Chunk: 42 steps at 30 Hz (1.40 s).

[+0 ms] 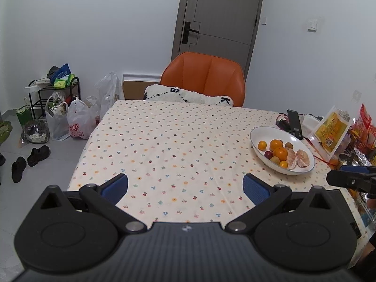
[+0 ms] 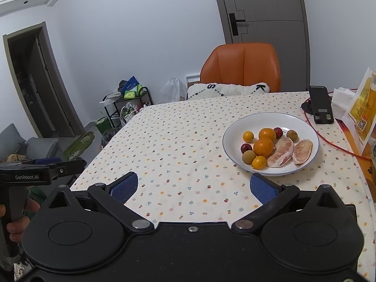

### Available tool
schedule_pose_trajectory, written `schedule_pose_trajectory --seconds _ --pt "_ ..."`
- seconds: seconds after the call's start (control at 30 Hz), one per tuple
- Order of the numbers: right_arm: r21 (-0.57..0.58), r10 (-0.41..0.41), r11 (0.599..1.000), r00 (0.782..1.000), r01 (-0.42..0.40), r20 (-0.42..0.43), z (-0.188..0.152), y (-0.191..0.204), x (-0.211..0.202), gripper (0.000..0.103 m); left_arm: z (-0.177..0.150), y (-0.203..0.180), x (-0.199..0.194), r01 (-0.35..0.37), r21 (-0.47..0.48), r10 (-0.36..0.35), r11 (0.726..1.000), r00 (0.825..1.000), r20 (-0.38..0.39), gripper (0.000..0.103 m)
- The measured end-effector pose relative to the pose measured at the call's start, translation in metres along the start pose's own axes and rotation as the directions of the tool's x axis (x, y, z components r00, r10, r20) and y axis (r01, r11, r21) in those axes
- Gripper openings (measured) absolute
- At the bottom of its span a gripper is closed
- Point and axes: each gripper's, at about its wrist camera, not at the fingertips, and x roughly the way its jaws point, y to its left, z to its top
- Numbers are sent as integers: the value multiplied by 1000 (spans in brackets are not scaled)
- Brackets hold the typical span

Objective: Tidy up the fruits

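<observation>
- Left tongs hang over the surface, blue pads spread wide, nothing between them
- Right tongs just the same: spread wide, gripping nothing, hovering near the front edge of the bowl
- That white bowl is our landmark, and all the fruit sits inside it
- Two big oranges sit touching at the bowl's middle, one behind the other
- Two peeled citrus pieces lie side by side in the right half of the bowl
- Small yellow fruits, dark red ones and greenish-brown ones ring the oranges on the bowl's left and back
- Behind the bowl, a black phone stands propped, with a red cable running past the bowl's right side
- Right of the bowl, a yellow packet
- Far behind the bowl, an orange chair with a white cushion
- A hand grips the left tool's handle, well left of the bowl
</observation>
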Motion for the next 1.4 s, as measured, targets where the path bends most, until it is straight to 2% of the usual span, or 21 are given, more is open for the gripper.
schedule_pose_trajectory --seconds 1.4 --pt "-6 -11 1000 1000 11 -13 0 -3 0 103 -3 -6 6 -9 6 9 1000 1000 -21 103"
